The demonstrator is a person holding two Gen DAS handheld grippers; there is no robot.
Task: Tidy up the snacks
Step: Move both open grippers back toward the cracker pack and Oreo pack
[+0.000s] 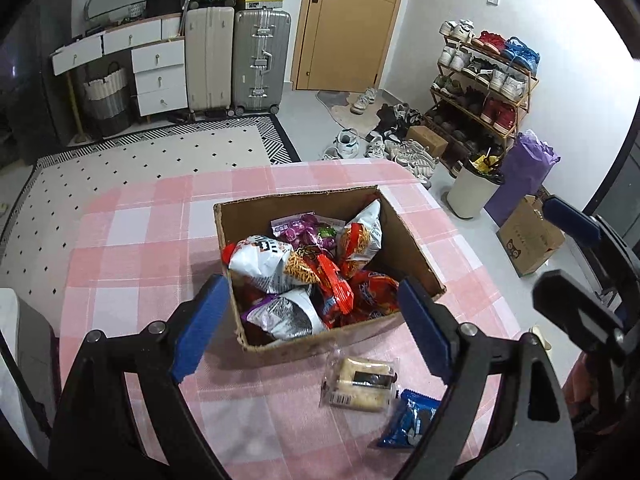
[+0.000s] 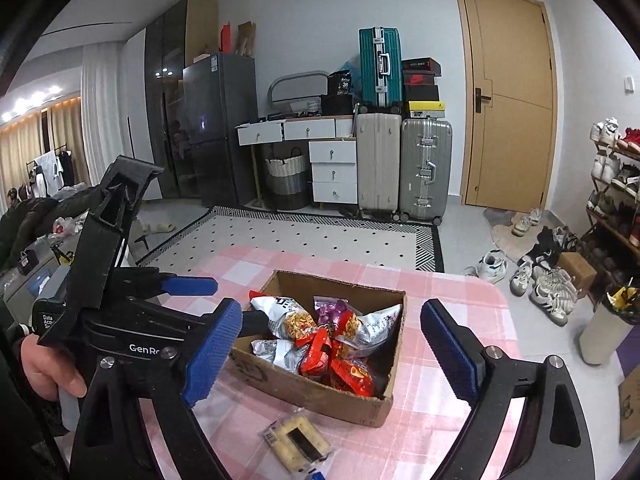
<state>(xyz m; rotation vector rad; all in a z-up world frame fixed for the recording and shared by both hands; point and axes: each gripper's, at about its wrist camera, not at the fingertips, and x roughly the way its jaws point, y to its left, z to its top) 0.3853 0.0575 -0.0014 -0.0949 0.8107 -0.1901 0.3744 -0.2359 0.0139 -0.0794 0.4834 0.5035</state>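
Both grippers, left gripper (image 1: 312, 328) and right gripper (image 2: 332, 356), stand with fingers apart, empty. At 6 o'clock of the brown cardboard box (image 1: 412, 240), pinch the light, crushable clear-wrapped pale cake (image 1: 360, 386) across its middle.

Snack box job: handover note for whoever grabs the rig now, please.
Left gripper: open, nothing between the jaws, above the near edge of the box.
Right gripper: open, empty, facing the box from the near side.
Cardboard box: on the pink checked tablecloth, holding a pile of snack bags.
Done: most snacks are in the box.
Left: two packs lie on the cloth in front of the box, a clear-wrapped pastry and a blue cookie packet beside it. Probably box those next.
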